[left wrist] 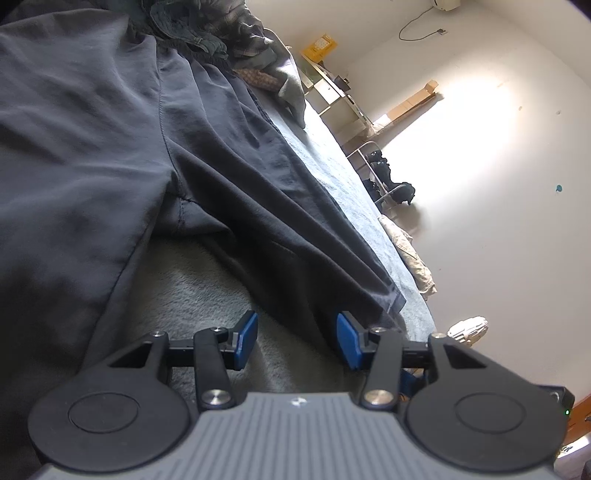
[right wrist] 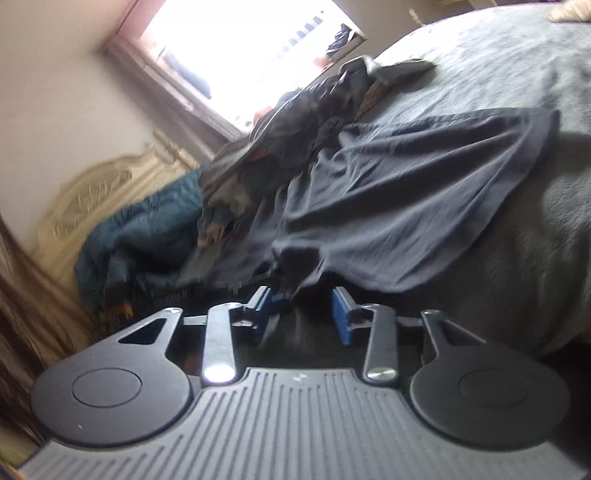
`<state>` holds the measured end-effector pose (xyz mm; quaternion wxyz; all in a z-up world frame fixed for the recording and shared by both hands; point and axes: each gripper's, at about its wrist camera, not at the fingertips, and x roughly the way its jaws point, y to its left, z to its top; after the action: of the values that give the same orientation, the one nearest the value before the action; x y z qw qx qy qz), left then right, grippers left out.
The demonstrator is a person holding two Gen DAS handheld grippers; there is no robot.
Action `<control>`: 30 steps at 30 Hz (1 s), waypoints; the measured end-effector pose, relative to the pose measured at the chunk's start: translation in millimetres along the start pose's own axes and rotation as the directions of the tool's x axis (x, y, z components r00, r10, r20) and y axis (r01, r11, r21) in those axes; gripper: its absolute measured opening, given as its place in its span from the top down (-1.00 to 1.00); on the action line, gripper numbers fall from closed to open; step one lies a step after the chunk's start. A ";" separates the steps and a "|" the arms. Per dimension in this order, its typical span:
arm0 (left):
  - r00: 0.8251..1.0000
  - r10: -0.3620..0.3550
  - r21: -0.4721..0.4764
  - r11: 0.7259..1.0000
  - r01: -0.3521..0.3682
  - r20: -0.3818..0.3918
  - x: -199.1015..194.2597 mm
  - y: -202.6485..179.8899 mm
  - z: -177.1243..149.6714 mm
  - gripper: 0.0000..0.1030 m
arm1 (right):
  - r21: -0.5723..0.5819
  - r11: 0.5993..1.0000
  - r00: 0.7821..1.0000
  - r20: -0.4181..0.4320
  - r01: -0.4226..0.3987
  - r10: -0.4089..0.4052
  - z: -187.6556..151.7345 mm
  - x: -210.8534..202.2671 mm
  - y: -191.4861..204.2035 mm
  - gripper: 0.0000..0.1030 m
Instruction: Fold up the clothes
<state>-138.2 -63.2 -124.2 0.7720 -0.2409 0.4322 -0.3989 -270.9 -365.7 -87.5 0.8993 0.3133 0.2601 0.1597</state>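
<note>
On the bed [left wrist: 207, 280], a dark pair of trousers [left wrist: 110, 122] lies spread across the grey blanket, waistband toward the far pile of clothes [left wrist: 218, 33], legs running back toward the grippers. From the left wrist view, one leg fills the left side and the other slants down to the right, its hem [left wrist: 391, 299] ending near the bed's edge. The left gripper [left wrist: 297, 341] sits low over the blanket with its blue pads [left wrist: 247, 339] spread wide; that leg's fabric runs down into the gap between them, but the pads are not closed on it. Right of the bed, a pale floor [left wrist: 498, 240] shows, with a rack [left wrist: 376, 173] of dark things by the wall and a light bundle [left wrist: 469, 328] on the floor.

From the right wrist view, which is blurred, a carved headboard [right wrist: 96, 199] and a blue duvet [right wrist: 140, 236] stand at the left, then the heap of clothes under a bright window [right wrist: 240, 48]. The trousers spread rightward over the blanket. The right gripper [right wrist: 304, 312] has its jaws parted, and a dark fold of cloth [right wrist: 295, 266] hangs just at its left pad [right wrist: 264, 301]; whether it touches I cannot tell.
</note>
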 end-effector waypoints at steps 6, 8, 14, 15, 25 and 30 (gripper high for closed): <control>0.999 0.016 0.001 1.000 -0.016 0.048 -20.8 0.4 -1.3 0.07 | -0.119 0.990 0.997 0.007 0.081 -0.081 5.7 35.1 7.3 0.13; 0.998 0.014 -0.019 1.000 -0.013 0.059 -26.3 3.7 -1.6 0.06 | -0.100 0.992 0.997 0.006 0.072 -0.072 10.0 45.5 0.6 0.13; 0.996 -0.024 -0.092 0.995 0.032 0.089 -37.4 16.1 5.7 0.04 | 0.050 0.998 0.997 0.067 -0.046 0.042 28.4 55.6 -15.6 0.82; 0.995 -0.033 -0.095 0.995 0.042 0.097 -39.5 16.7 7.8 0.04 | 0.062 0.995 0.993 0.094 -0.073 0.067 33.6 52.4 -15.1 0.84; 0.979 -0.150 -0.252 0.950 0.181 0.140 -37.7 39.6 31.4 -0.04 | -0.041 0.973 0.966 0.122 -0.226 0.229 54.3 21.2 5.8 0.94; 0.988 -0.122 -0.330 0.933 0.146 0.092 -19.3 45.3 45.2 -0.04 | -0.046 0.969 0.964 0.103 -0.241 0.245 54.3 20.2 4.8 0.94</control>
<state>-86.9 -20.5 -124.5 0.7053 -0.4115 0.4493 -0.3626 -224.2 -379.1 -55.6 0.8907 0.3360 0.1679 0.2560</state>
